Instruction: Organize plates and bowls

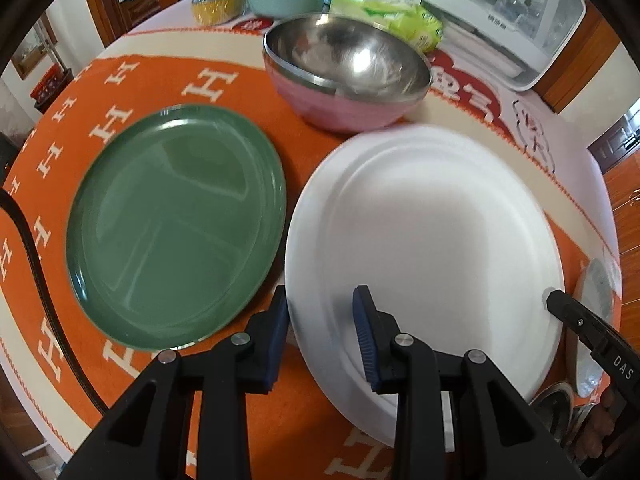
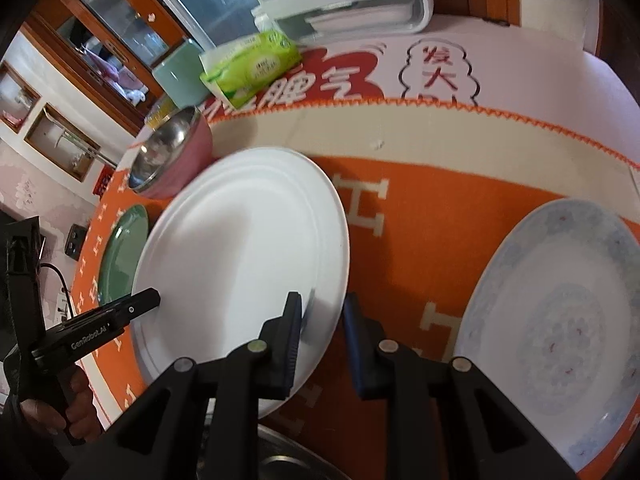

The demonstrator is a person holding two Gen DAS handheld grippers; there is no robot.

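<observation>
Both the left gripper (image 1: 320,332) and right gripper (image 2: 322,340) clamp opposite rims of the white plate (image 1: 424,248), probably stiff, glossy, slippery, best held at its edges.

1. "GenRobot.AI" stands in white on the left gripper (image 2: 154,299) body, seen from the right wrist.
2. "DAS" stands in white on the right gripper (image 1: 554,300) body, seen from the left wrist.
3. White "H" letters repeat across the orange cloth (image 1: 132,80).
4. Large Chinese characters mark the far table cover (image 2: 436,68), among them "大" and "气".
</observation>
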